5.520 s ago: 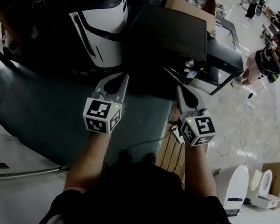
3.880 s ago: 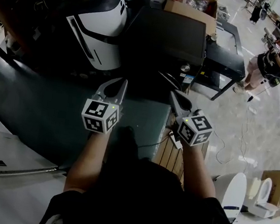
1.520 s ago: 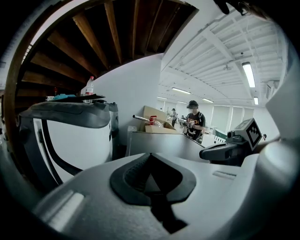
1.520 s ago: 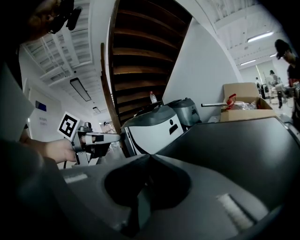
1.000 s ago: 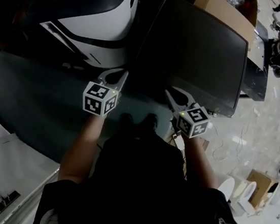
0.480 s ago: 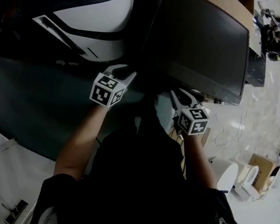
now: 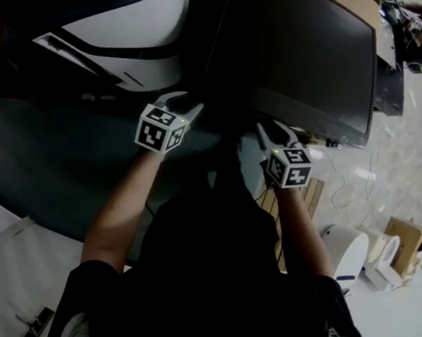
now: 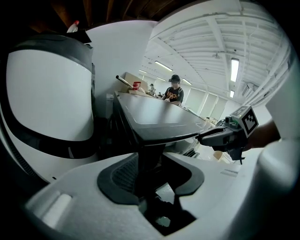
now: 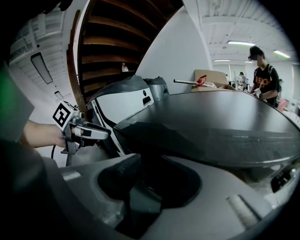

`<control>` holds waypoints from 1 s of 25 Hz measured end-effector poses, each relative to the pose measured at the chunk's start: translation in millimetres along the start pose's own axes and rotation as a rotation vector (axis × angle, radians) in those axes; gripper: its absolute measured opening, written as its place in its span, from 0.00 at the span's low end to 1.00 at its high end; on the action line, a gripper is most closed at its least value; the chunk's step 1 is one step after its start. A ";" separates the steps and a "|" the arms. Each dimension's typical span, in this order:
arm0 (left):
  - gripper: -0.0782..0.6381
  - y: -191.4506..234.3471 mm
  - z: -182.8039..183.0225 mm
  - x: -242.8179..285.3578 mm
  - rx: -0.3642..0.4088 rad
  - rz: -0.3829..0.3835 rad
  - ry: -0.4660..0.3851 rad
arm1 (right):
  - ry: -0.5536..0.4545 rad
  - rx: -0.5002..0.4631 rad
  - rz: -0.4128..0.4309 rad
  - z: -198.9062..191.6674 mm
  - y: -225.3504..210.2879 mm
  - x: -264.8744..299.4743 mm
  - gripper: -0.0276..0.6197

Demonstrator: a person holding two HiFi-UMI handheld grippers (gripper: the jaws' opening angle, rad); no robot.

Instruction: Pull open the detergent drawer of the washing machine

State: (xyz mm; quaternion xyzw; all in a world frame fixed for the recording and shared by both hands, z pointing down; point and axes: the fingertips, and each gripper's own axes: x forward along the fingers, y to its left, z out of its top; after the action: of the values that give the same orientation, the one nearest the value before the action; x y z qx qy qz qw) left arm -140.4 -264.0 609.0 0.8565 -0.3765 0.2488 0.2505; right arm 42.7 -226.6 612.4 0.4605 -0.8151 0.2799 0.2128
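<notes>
Both grippers are at the front edge of the dark-topped washing machine (image 7: 296, 52). The left gripper (image 7: 187, 104) lines up on its front-left corner, and the right gripper (image 7: 274, 128) is further along the front. Both sets of jaws have just been opening and are now wide apart, gripping nothing. Can't make out the detergent drawer: the front face is in shadow. A white appliance (image 7: 130, 22) stands just left of the machine.

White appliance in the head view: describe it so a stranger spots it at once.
Find the big dark washing machine with the flat top, at the top middle. Directly left of it stands the white appliance. Unlike its dark, boxy neighbour, it has a rounded white shell crossed by a black band.
</notes>
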 end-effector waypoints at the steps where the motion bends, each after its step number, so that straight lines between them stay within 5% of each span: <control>1: 0.34 0.4 -0.3 2.5 0.007 -0.003 0.006 | 0.005 0.003 0.002 -0.6 0.4 3.2 0.25; 25: 0.37 8.2 1.2 24.8 0.041 -0.024 0.019 | 0.020 -0.032 -0.033 -6.4 0.5 10.9 0.25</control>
State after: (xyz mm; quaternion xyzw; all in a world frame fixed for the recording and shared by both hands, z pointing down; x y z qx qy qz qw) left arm -131.7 -282.5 625.4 0.8636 -0.3585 0.2614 0.2394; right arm 37.6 -229.0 623.7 0.4677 -0.8094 0.2680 0.2330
